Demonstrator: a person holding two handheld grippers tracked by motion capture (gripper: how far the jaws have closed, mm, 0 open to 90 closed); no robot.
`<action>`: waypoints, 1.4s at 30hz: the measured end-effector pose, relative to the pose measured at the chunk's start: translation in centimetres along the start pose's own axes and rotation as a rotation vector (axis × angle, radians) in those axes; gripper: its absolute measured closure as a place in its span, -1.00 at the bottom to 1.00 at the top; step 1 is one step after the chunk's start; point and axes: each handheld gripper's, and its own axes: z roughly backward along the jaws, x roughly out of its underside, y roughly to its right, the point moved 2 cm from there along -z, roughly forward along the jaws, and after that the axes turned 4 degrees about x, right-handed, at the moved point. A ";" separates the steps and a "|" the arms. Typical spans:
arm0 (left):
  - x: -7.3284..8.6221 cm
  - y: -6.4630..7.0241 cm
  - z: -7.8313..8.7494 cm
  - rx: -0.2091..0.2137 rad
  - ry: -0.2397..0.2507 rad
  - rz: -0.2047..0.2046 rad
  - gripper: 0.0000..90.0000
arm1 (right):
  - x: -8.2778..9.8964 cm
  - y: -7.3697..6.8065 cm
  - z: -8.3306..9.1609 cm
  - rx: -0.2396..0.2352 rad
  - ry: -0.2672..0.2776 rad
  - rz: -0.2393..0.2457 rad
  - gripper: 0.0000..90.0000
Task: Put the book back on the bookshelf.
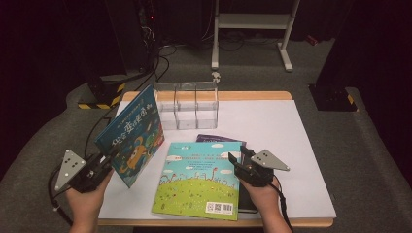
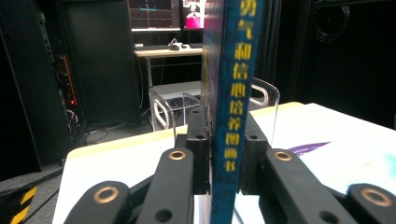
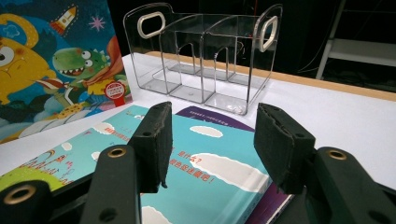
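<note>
The left gripper (image 1: pixel 108 162), fingers clamping the upright blue book (image 1: pixel 131 136), should steer it level into the clear rack (image 1: pixel 187 104); the right gripper (image 1: pixel 235 160) rests released.

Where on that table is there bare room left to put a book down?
The widest free patch is the white table top to the right of the clear rack and the flat green book. It is crowded at the left, where the left tongs hold the blue book upright.

Bright table, dark surroundings, soft focus
</note>
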 end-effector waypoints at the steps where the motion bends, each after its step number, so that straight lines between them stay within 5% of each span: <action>1: -0.1 0.1 -0.1 0.002 0.000 -0.003 0.66 | 0.0 0.0 0.0 0.000 -0.001 0.000 0.04; 8: -0.6 0.0 -1.5 -0.046 -0.033 -0.018 0.66 | 0.1 0.0 0.0 0.001 -0.003 0.000 0.04; 12: -1.2 -0.3 -2.1 -0.025 -0.041 0.002 0.55 | 0.1 0.0 0.0 -0.001 -0.005 -0.001 0.04; 19: -1.8 -0.7 -3.0 -0.014 -0.052 -0.023 0.53 | 0.1 0.1 0.0 0.000 -0.004 -0.004 0.04; 27: -2.1 -1.4 -4.1 -0.002 -0.077 0.029 0.48 | 0.1 0.1 0.0 0.000 -0.006 -0.006 0.04; 42: -1.9 -0.9 -4.4 0.020 -0.043 0.035 0.76 | 0.7 0.7 0.1 0.011 -0.028 0.009 0.01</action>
